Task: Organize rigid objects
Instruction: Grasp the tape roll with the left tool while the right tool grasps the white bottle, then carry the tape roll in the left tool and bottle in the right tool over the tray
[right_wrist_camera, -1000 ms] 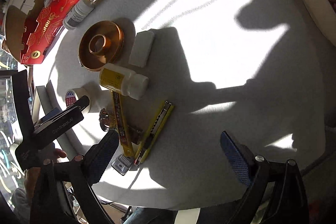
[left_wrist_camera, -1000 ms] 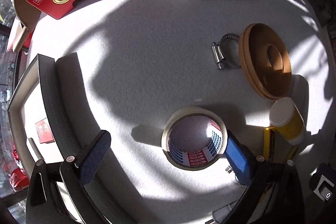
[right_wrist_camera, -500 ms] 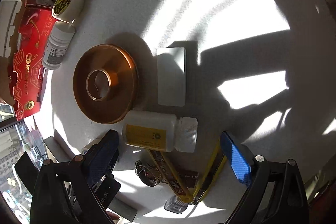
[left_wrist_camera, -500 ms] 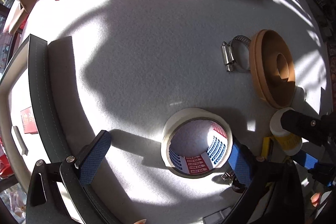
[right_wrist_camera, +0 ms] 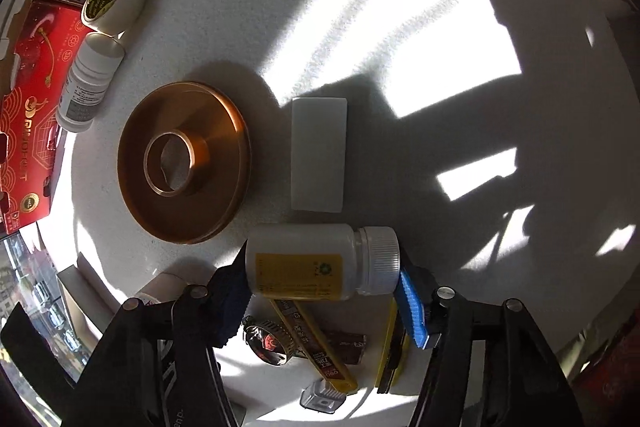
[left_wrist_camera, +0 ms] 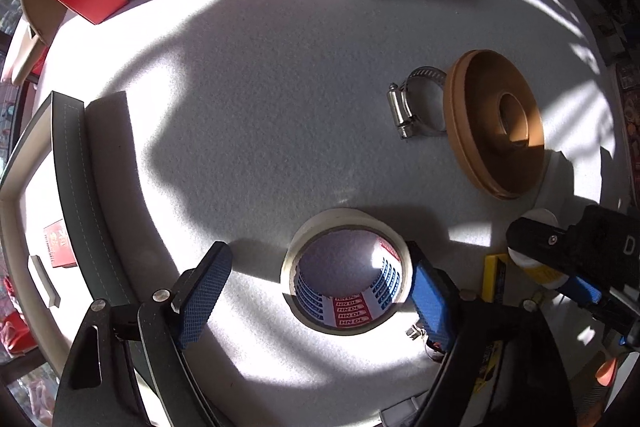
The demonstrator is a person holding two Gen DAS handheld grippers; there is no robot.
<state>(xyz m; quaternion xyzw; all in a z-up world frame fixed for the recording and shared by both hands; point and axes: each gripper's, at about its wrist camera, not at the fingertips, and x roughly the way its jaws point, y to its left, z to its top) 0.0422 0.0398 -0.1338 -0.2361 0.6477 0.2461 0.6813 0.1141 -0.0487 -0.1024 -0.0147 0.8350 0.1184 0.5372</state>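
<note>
In the right wrist view my right gripper point(right_wrist_camera: 320, 291) has its jaws around a white bottle with a yellow label point(right_wrist_camera: 320, 261) lying on its side, a pad at each end; contact is unclear. It also shows in the left wrist view point(left_wrist_camera: 536, 259), behind the right gripper point(left_wrist_camera: 568, 267). My left gripper point(left_wrist_camera: 316, 291) is open, its right pad point(left_wrist_camera: 430, 301) against the outside of a roll of masking tape point(left_wrist_camera: 346, 281), its left pad well clear.
A brown disc point(right_wrist_camera: 184, 163), a white block point(right_wrist_camera: 318, 155), a second white bottle point(right_wrist_camera: 86, 83), a yellow-labelled tape roll point(right_wrist_camera: 112, 1) and a red box point(right_wrist_camera: 28, 115) lie on the white table. Utility knives point(right_wrist_camera: 312, 343), hose clamps point(left_wrist_camera: 416, 107) and a dark tray point(left_wrist_camera: 80, 195) are nearby.
My right gripper has come down and forward over the yellow-label bottle, its jaws narrowing around it. My left gripper has shifted slightly, staying open by the tape roll.
</note>
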